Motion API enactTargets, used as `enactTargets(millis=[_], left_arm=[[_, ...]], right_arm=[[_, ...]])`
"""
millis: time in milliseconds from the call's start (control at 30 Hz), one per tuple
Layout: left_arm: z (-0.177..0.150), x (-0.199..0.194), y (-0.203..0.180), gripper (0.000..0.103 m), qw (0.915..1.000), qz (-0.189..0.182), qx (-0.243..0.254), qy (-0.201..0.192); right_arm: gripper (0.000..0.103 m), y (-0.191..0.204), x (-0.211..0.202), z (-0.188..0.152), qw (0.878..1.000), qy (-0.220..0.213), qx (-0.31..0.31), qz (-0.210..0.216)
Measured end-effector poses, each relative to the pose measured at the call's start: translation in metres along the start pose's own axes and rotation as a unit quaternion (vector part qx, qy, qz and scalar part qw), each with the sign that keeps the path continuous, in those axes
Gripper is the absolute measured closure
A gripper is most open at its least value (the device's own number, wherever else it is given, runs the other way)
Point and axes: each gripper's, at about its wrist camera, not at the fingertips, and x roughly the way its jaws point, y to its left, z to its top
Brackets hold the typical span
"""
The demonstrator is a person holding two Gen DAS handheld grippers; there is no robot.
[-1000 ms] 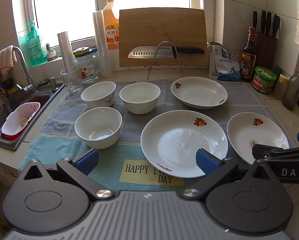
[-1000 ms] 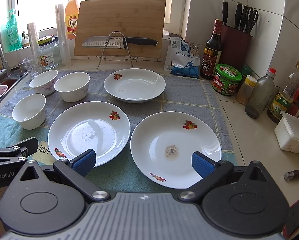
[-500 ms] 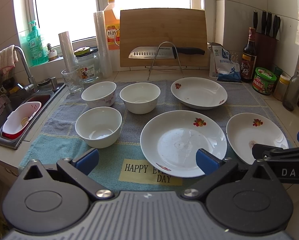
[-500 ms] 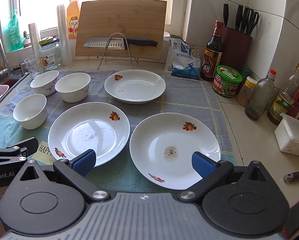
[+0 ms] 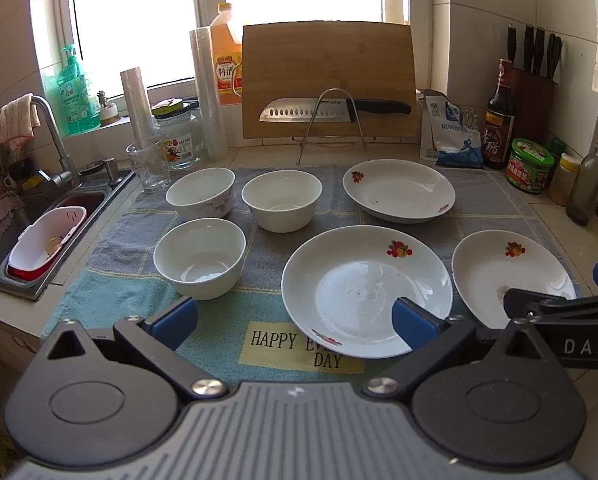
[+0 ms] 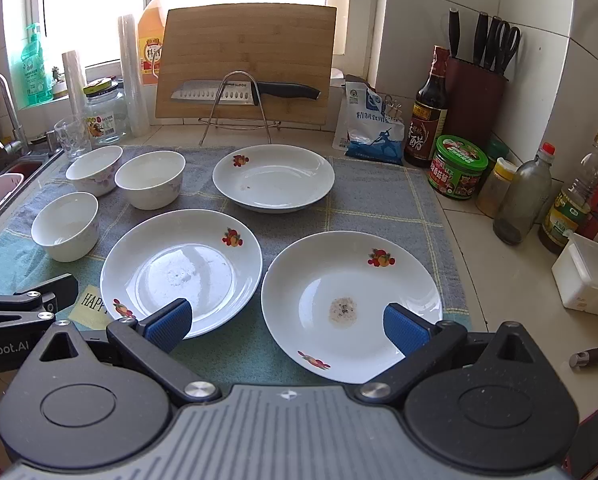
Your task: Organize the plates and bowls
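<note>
Left tool (image 5: 295,318), right tool (image 6: 285,322): wide open, empty. 3 plates (image 6: 351,304), 3 bowls (image 5: 199,258): glazed, likely slippery, brittle; pinch rims.

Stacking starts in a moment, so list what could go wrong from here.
1. The white fruit-print plate nearest the right hand-held gripper carries a speckled residue patch; stacking it could smear another plate.
2. The near-left plate and that plate lie almost rim to rim, so lifting one might knock the other.
3. The clear drinking glass stands close beside the back-left white bowl and could be tipped.
</note>
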Motion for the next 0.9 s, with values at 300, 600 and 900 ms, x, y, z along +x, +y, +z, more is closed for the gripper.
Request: enactTargets(millis=[300, 600, 900], left_arm=[[0.0, -0.006, -0.007, 0.001, 1.0, 0.001, 0.002, -0.006], [0.0, -0.014, -0.018, 0.001, 0.9999, -0.004, 0.009, -0.014], [0.009, -0.005, -0.032, 0.001, 0.9988, -0.027, 0.034, -0.022]], right_arm=[[0.0, -0.007, -0.005, -0.002, 1.0, -0.008, 0.004, 0.006], [0.0, -0.019, -0.013, -0.006, 1.0, -0.022, 0.007, 0.015], [0.0, -0.035, -0.019, -0.018, 0.998, -0.052, 0.002, 0.024]])
